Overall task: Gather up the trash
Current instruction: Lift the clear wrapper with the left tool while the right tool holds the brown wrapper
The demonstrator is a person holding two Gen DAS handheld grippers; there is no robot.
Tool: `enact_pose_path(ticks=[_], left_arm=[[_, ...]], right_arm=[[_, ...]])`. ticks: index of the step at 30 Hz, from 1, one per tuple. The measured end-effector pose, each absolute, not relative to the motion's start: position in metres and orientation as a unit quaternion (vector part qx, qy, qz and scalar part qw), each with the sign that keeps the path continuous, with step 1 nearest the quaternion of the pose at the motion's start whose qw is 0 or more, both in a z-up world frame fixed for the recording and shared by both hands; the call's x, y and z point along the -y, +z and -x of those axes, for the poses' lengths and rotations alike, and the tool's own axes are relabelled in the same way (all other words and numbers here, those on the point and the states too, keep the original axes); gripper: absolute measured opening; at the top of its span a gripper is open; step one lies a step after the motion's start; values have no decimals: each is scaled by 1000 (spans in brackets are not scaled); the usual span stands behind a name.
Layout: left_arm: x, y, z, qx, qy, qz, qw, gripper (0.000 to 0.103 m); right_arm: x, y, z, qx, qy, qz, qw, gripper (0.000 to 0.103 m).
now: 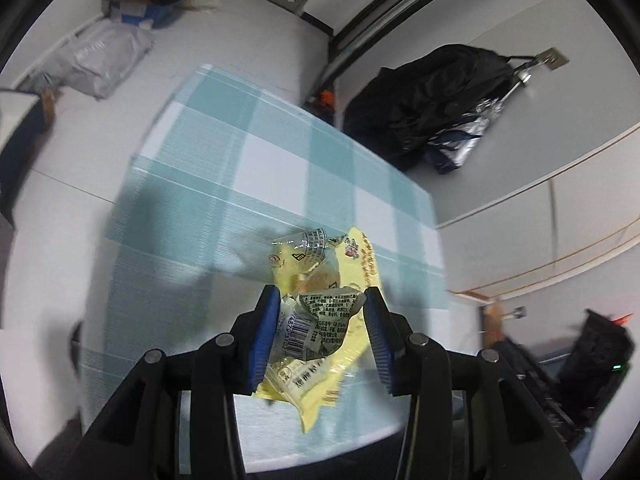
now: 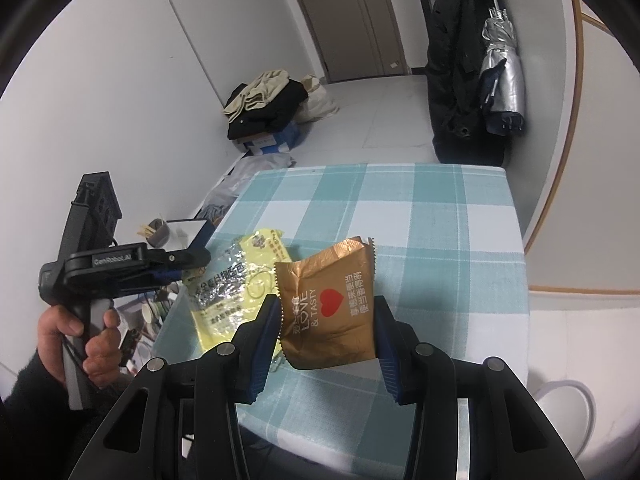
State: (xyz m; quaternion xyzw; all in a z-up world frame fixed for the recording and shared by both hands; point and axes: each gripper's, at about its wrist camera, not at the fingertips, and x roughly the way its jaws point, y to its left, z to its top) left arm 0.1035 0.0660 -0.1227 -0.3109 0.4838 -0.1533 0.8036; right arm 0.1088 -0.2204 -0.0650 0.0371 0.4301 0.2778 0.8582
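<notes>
My left gripper (image 1: 322, 295) is shut on a crumpled yellow snack wrapper (image 1: 320, 320), which it holds above the teal-and-white checked table (image 1: 240, 200); the wrapper casts a shadow on the cloth. In the right wrist view a hand (image 2: 96, 340) holds that same left gripper (image 2: 198, 266) at the table's left edge, with the yellow wrapper (image 2: 232, 284) hanging from it. My right gripper (image 2: 326, 301) is shut on a golden-brown wrapper (image 2: 332, 304) with a red heart, held upright over the table (image 2: 440, 220).
A black coat (image 2: 456, 80) and a silver umbrella (image 2: 504, 80) hang on the right wall. Clothes piled on boxes (image 2: 264, 104) and plastic bags (image 1: 100, 56) lie on the floor. A cup with sticks (image 2: 156, 232) stands left of the table. A white round rim (image 2: 568, 400) shows at lower right.
</notes>
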Motion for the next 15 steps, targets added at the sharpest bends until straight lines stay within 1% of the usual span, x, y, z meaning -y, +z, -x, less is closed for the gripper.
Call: enact_pose_path(ticks=[8,10,15], left_arm=[[-57,-114,-111,-467,-235,351,777,38],[-55,-113,-112,-469,-237,344,779,38],[-53,-123,-119,-482,-246,362,759,38]], right_arm=[[216,-67,-111,-434,291,-40,852,44],[214,-69,-112,-438,297,-43,848,44],[201,-79,-117,-459,306,-40,833,44]])
